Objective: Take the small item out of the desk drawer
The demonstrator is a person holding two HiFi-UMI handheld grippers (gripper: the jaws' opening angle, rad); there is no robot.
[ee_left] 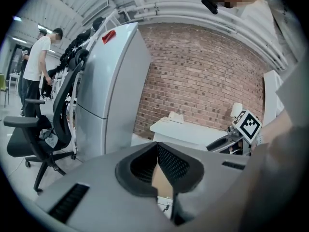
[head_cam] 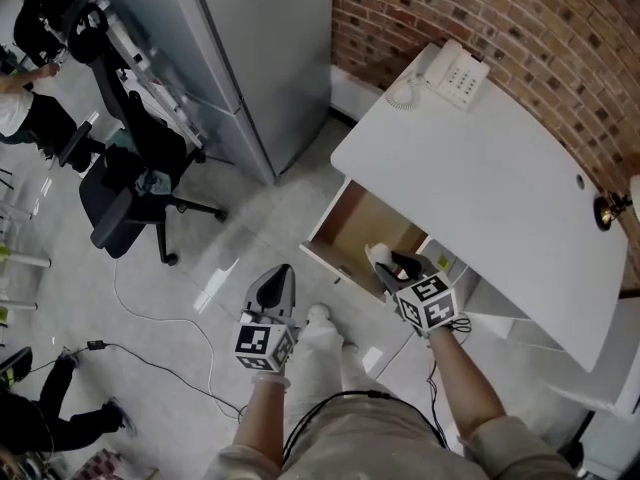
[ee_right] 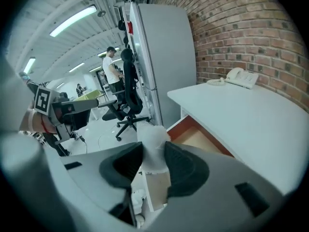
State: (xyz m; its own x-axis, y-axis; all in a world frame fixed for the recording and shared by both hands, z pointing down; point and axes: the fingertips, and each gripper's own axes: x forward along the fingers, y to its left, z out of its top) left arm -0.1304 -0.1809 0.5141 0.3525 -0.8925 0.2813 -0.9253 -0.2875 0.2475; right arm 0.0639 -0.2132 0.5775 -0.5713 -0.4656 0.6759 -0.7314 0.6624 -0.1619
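Right tongs (ee_right: 153, 152) clamped on the small item (ee_right: 152, 138), a white, soft-looking wad that bulges above the pads. Left tongs (ee_left: 155, 146) together at the tips, nothing in them, held off to the side over the floor. The item hangs in the air over the front end of the open drawer (head_cam: 360, 226), below the table's (head_cam: 490, 158) front edge, and appears clear of the drawer.

Risks, as judged:
- The wad is pinched low and looks squashy, so a slackened grip or a jerk could let it slide out and drop into the drawer or onto the floor.
- The drawer juts out near the person's legs, and a step forward could knock it.
- A cable trails on the floor by the feet and could snag.

The right gripper view alone shows the pads pressing into the item on both sides. The head view gives only a white tuft at the right tongs' tips (head_cam: 385, 261), but it places them over the drawer and shows the telephone (head_cam: 452, 73) at the table's far corner. The left gripper view confirms that its own pads meet empty, and it catches the right tongs' marker cube from the side.
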